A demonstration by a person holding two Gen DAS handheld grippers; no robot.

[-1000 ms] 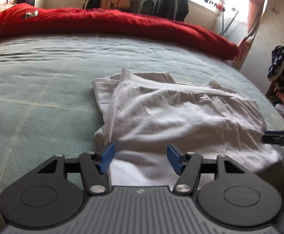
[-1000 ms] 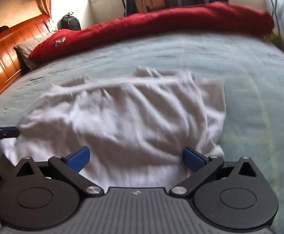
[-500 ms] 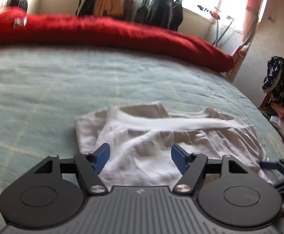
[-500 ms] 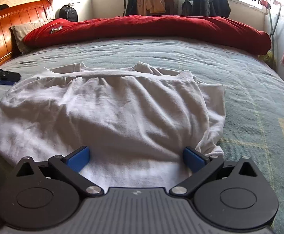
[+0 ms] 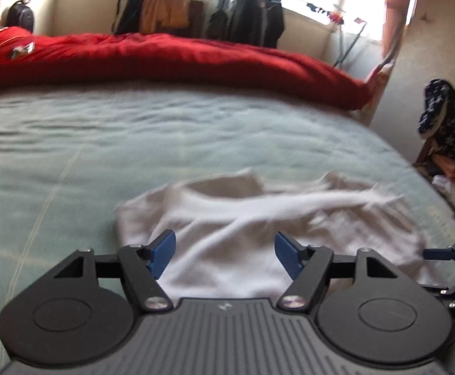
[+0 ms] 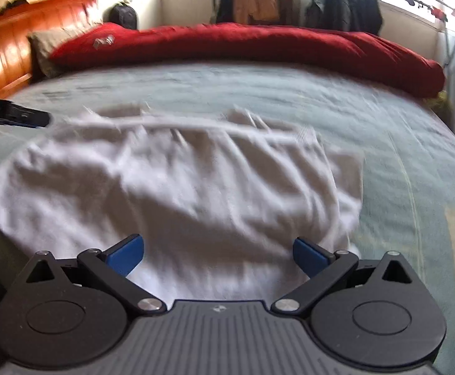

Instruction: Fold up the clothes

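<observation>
A white T-shirt (image 5: 258,228) lay partly folded on the pale green bedspread (image 5: 133,143). The left gripper (image 5: 224,250) hung over its near edge, fingers apart and just opening wider, nothing clamped. The right gripper (image 6: 218,253) likewise gaped empty. Only the right view showed the wooden headboard (image 6: 12,47); only the left showed patterned clothing (image 5: 446,125) on a chair.

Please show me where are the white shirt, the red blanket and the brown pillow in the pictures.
white shirt (image 6: 177,193): right wrist view, middle of the cloth.
red blanket (image 5: 171,59): left wrist view, middle of its top.
brown pillow (image 6: 44,45): right wrist view, visible front face.
</observation>
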